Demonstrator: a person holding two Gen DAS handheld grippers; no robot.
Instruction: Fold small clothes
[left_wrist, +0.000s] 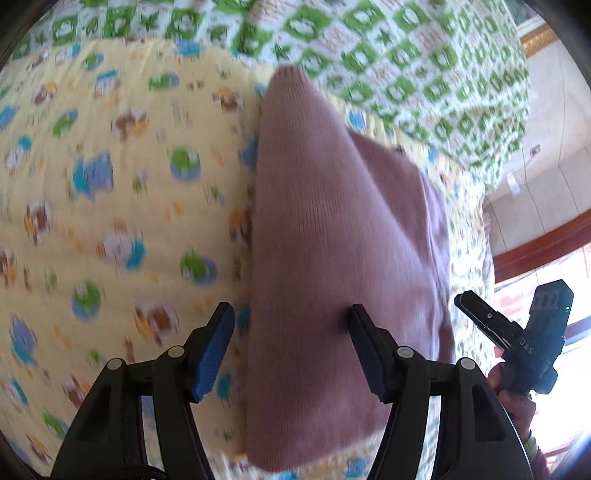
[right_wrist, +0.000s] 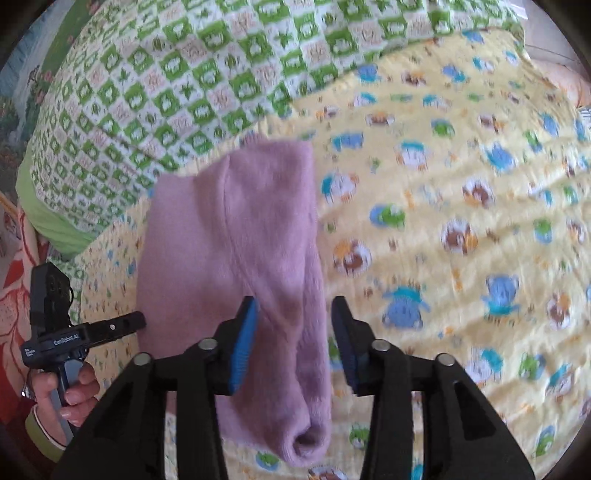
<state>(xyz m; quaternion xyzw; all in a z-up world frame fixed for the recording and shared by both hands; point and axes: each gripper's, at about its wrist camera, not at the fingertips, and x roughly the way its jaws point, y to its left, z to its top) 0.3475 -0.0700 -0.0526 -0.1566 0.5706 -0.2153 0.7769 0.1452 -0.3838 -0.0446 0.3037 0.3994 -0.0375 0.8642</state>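
A small pink knitted garment (left_wrist: 332, 229) lies folded on a yellow cartoon-print blanket (left_wrist: 110, 184). My left gripper (left_wrist: 291, 325) is open above its near left edge, holding nothing. In the right wrist view the garment (right_wrist: 236, 229) lies lengthwise with a sleeve or leg end near the camera. My right gripper (right_wrist: 293, 317) is open, its fingers either side of the garment's right edge, not closed on it. Each gripper also shows in the other's view: the right one (left_wrist: 480, 314) at the far right, the left one (right_wrist: 125, 325) at the far left, hand-held.
A green-and-white checked quilt (right_wrist: 184, 74) lies bunched beyond the garment, also in the left wrist view (left_wrist: 406, 55). The bed edge, a wooden frame (left_wrist: 546, 240) and pale floor lie to the right. A red floral cloth (right_wrist: 14, 295) is at the left.
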